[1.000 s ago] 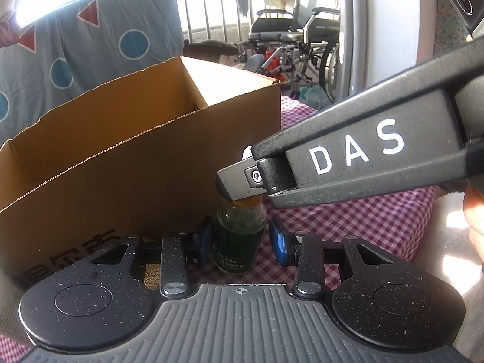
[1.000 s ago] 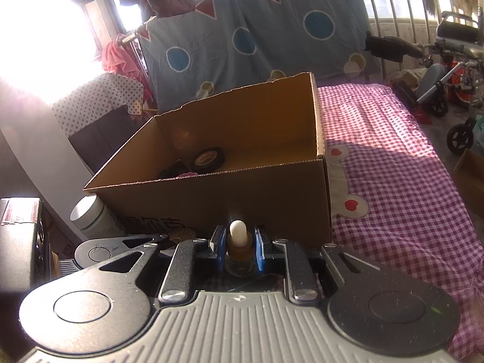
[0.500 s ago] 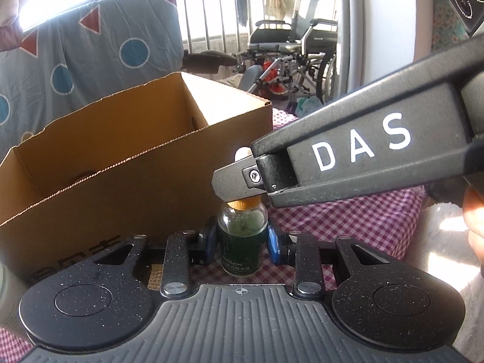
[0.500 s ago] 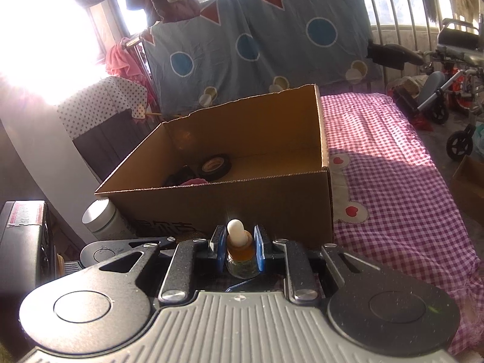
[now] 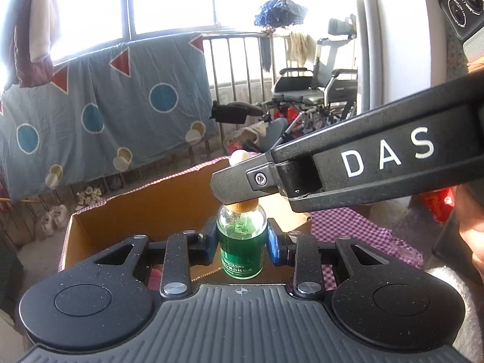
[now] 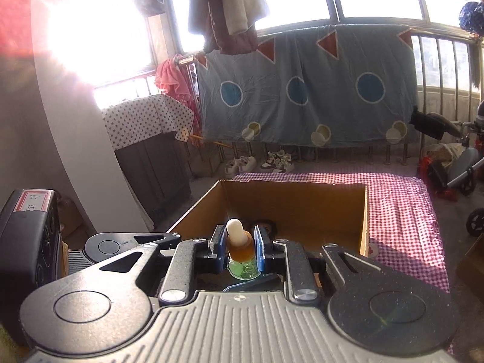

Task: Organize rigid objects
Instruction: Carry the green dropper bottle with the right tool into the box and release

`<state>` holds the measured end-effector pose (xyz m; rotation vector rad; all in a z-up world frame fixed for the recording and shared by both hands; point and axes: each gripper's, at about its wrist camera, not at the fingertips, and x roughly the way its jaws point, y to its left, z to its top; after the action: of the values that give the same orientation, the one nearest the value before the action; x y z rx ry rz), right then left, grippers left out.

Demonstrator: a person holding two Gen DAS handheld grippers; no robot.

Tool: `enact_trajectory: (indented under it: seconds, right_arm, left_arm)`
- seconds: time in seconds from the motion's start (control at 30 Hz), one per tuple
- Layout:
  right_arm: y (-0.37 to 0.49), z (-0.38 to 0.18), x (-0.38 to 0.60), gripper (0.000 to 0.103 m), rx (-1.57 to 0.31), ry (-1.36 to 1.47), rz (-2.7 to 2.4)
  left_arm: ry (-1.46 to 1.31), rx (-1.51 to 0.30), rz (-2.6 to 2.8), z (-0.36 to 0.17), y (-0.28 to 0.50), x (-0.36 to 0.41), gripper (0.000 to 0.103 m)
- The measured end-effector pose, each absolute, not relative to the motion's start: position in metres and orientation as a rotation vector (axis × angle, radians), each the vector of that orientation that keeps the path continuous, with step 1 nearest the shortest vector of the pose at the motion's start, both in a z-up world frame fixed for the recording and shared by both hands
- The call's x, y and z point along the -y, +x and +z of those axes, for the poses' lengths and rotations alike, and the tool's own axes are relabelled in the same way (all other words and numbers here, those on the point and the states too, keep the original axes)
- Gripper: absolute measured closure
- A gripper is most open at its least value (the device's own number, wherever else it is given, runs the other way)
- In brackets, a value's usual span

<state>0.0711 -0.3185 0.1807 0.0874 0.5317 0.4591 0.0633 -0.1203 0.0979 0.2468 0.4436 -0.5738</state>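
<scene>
Green liquid fills the lower half of the little glass bottle point(image 5: 241, 243), and it sits upright between the blue pads of the left gripper point(image 5: 241, 243), which clamp its body from both sides. Up top, the right gripper point(image 6: 240, 246) comes in from the right and is closed on the bottle's amber neck, with the white rubber bulb poking out above its fingers point(image 5: 239, 183). So both grippers have the same bottle, one low, one high. It hangs in the air over the near edge of the open cardboard box point(image 6: 364, 211), which stands on the red checked bed point(image 6: 402, 211). A second ago the bottle stood down beside the box's outer wall; now it is higher, and both views look down over the rim into the box.
</scene>
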Motion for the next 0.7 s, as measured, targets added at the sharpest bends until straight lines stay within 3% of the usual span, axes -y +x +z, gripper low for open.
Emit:
enact_trajectory:
  seconds: [0.23,0.7]
  right_arm:
    - [0.172,0.190,0.308,0.081,-0.641,0.082,0.554]
    - [0.342,0.105,0.311,0.081,-0.917,0.141,0.605]
  left_arm:
    - [0.155,-0.637,-0.541,0.104,0.159,0.122,0.072]
    - [0.029,-0.932,-0.368,0.047,0.268,0.128,0.071]
